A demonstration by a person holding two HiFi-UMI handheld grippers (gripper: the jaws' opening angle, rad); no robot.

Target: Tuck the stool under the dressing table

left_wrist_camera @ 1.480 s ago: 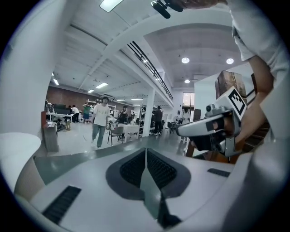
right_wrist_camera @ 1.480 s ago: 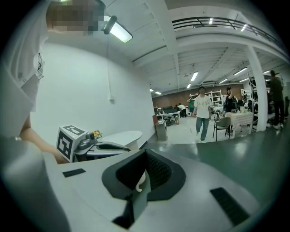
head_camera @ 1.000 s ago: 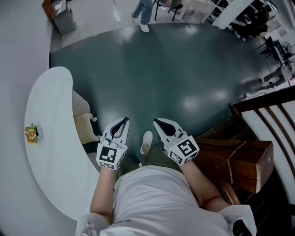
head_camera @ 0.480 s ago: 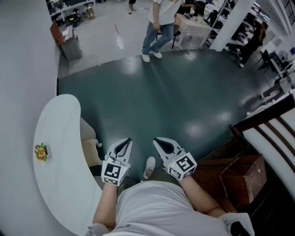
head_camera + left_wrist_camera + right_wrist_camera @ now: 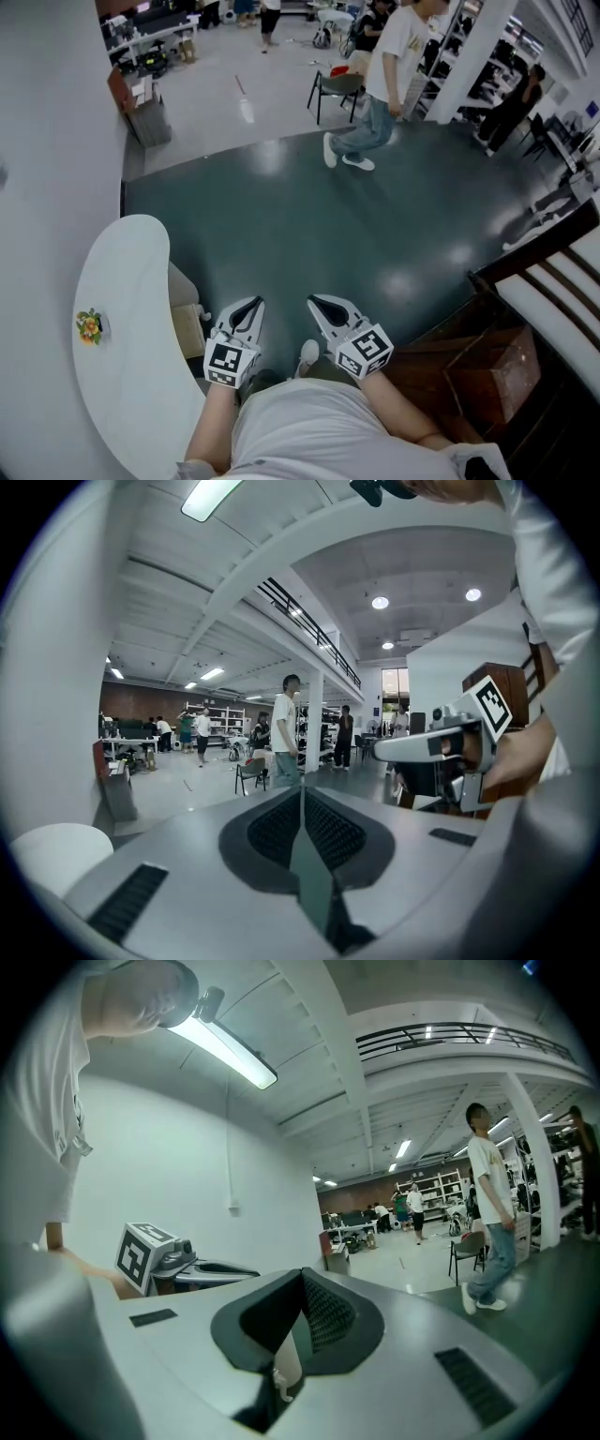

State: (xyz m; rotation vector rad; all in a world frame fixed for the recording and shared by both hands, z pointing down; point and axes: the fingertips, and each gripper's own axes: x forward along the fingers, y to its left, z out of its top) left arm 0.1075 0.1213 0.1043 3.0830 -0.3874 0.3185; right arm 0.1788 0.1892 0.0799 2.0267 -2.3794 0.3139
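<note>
The white curved dressing table runs down the left of the head view. The beige stool sits partly under its inner edge, only its cushion and rounded side showing. My left gripper is held in the air just right of the stool, shut and empty, not touching it. Beside it, my right gripper is also shut with nothing in it. In the left gripper view the left gripper has its jaws together, and the right gripper shows alongside. In the right gripper view the right gripper is shut, with the left gripper beside it.
A small flower ornament lies on the tabletop. A brown wooden box and dark striped furniture stand to the right. A person walks across the far floor near a chair. A grey cart stands by the wall.
Both grippers have risen slightly, still shut and side by side. The head view has tilted up to show more of the room. The person at the back has walked to the right.
</note>
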